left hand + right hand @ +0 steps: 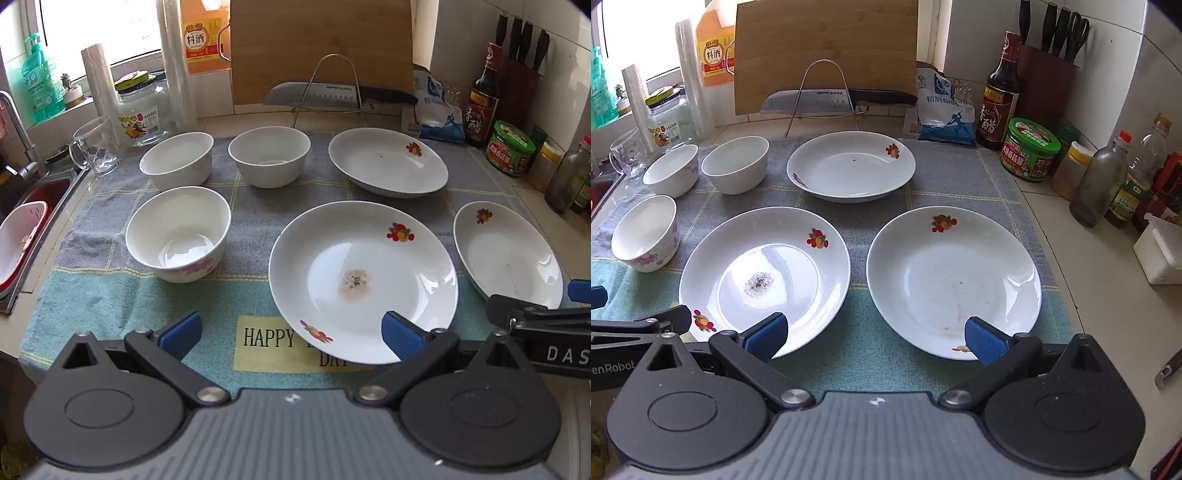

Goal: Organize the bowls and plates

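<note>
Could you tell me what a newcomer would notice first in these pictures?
Three white plates with fruit prints lie on the grey-and-teal mat; the near-left plate has a dark stain at its centre. Three white bowls cluster at the mat's left. Both grippers, left and right, hover open at the near edge.

"HAPPY" and "DAY" show on the cloth [266, 338], the rest hidden by a plate [364, 280]. The knife [827, 98] blade reads "SUPOR". The yellow bottle [714, 55] says "料酒". The dark vinegar bottle [997, 99] reads "香醋". "DAS" sits on the right gripper [561, 352]; the left gripper [613, 365] shows "en Robot".
</note>
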Motion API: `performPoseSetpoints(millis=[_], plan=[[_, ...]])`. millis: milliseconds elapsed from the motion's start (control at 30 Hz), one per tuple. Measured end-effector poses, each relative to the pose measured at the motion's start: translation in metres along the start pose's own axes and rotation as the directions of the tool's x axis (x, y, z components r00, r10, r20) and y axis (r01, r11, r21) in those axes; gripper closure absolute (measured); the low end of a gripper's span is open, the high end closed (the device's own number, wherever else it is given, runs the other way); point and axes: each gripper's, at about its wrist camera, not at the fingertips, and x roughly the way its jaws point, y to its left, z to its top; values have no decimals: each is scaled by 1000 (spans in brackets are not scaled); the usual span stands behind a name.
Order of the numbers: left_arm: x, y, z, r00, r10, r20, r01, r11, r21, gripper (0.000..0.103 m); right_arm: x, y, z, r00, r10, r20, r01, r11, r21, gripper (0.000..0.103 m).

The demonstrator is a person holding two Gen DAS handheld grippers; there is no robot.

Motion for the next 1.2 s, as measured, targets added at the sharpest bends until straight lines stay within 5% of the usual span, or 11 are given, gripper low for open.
performPoseSetpoints(millis=[1200], plan=[[-3, 3, -1, 1000, -12, -3, 12, 1000, -13, 1, -8, 5, 0, 1000, -6, 28, 7, 1000, -7, 0]])
